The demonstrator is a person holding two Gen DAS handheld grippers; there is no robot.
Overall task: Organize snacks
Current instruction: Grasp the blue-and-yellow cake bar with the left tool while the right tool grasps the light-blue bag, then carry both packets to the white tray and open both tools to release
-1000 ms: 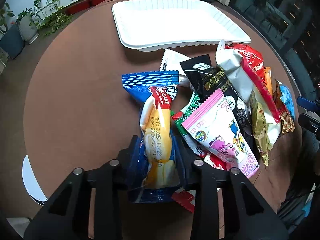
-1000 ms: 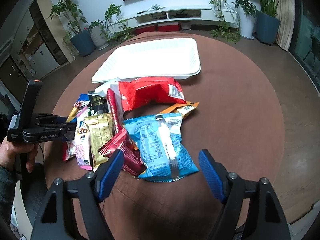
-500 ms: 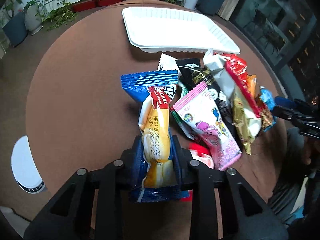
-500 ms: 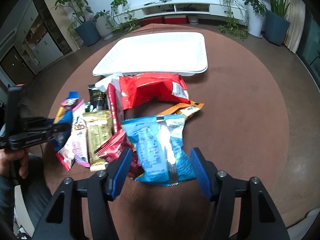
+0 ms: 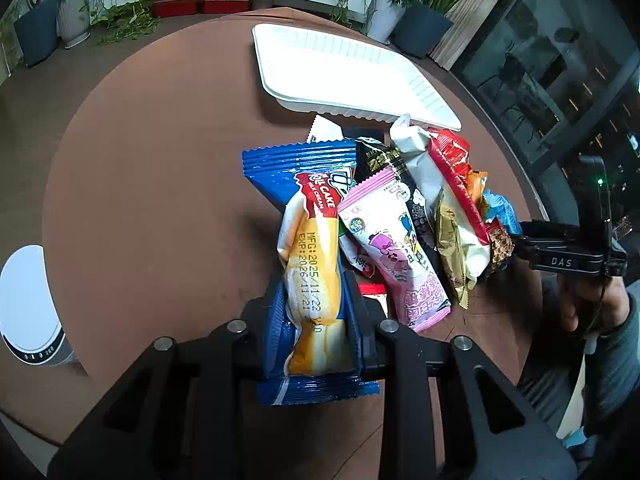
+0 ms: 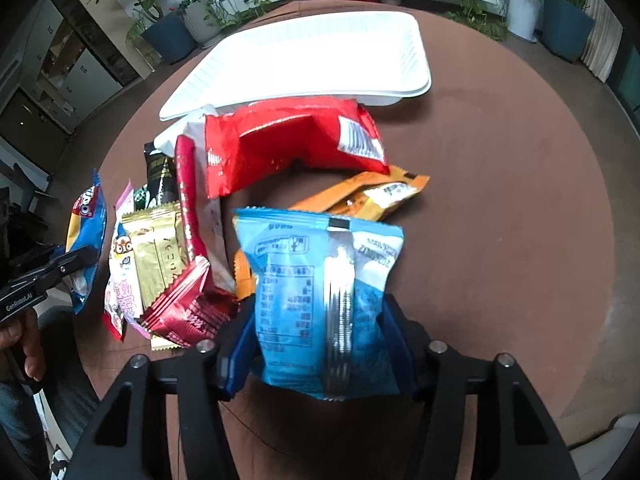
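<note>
My left gripper [image 5: 314, 320] is shut on a blue roll cake packet [image 5: 308, 256] and holds it over the brown table. My right gripper [image 6: 320, 340] is shut on a light blue snack bag [image 6: 320, 292]. A white tray [image 5: 340, 72] lies at the far side, also in the right wrist view [image 6: 312, 60]. A pile of snacks lies between the grippers: a pink packet [image 5: 392, 248], a red bag [image 6: 292, 140], a gold packet [image 6: 156, 244], an orange packet [image 6: 376, 192] and a dark red packet [image 6: 188, 312].
The round brown table [image 5: 152, 184] has bare surface on its left side. A white round device [image 5: 24, 304] stands off the left edge. Potted plants [image 6: 164, 20] and a low shelf stand behind the table.
My right gripper moved forward and shut on the light blue bag. My left gripper kept hold of the roll cake packet and raised it while turning right.
</note>
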